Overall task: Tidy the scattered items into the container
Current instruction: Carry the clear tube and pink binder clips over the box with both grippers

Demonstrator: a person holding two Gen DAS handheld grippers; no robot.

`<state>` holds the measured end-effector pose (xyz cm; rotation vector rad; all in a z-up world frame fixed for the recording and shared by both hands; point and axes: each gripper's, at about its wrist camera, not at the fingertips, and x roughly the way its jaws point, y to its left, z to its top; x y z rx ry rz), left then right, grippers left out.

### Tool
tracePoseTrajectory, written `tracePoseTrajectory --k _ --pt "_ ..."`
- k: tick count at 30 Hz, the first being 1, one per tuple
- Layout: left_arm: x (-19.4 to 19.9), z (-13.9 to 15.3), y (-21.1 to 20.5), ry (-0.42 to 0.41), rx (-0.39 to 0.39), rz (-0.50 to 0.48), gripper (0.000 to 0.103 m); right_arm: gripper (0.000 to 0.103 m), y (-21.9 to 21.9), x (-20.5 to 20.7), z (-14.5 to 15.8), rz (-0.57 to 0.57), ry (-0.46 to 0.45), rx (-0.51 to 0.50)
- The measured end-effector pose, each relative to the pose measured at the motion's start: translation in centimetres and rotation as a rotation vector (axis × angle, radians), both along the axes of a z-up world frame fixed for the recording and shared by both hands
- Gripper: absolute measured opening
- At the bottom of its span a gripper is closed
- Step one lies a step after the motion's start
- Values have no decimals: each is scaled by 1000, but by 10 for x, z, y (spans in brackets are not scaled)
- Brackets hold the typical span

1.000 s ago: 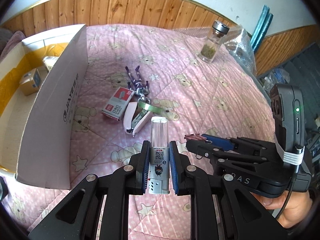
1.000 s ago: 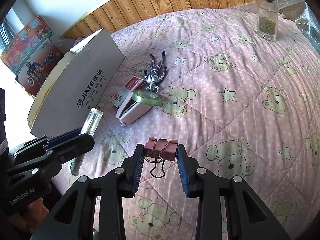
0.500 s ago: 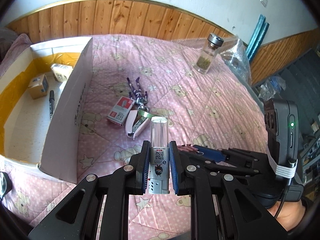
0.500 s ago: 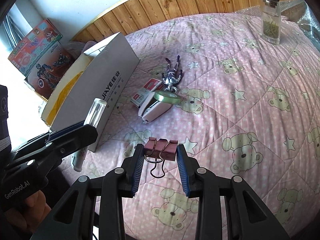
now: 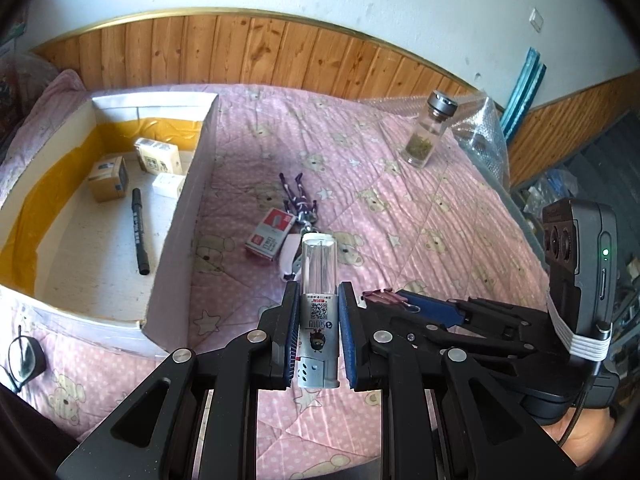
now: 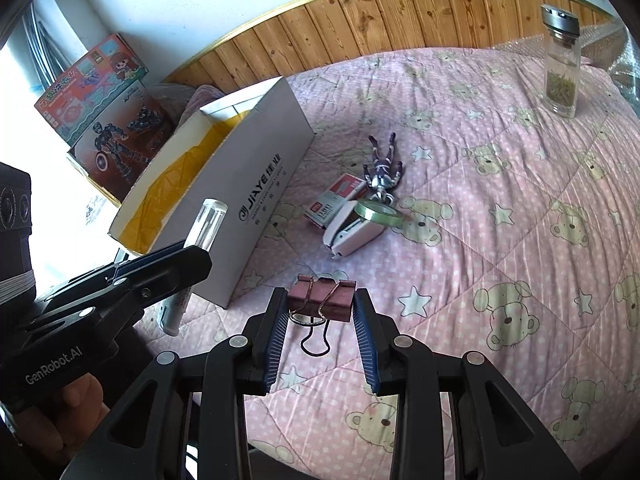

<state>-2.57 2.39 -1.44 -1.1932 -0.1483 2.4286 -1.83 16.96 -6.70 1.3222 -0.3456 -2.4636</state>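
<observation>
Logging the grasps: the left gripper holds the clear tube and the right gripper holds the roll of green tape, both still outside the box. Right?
Not quite. The right gripper holds a pink binder clip; the right wrist view shows the green tape lying on the stapler. The left gripper does hold the clear tube, outside the box.

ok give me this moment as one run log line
left gripper: shut on clear-capped tube | right gripper: shut on pink binder clip | both lifted beside cardboard box | nothing dropped in yet
</observation>
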Motion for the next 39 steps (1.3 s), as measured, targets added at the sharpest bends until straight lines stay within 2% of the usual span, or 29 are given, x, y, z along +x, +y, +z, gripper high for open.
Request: tracePoseTrajectory --k 26,39 --pt "0 34 -64 61 98 100 19 34 -59 -4 49 98 90 16" --pt "-3 38 -97 69 131 155 19 34 -91 -9 67 144 114 32"
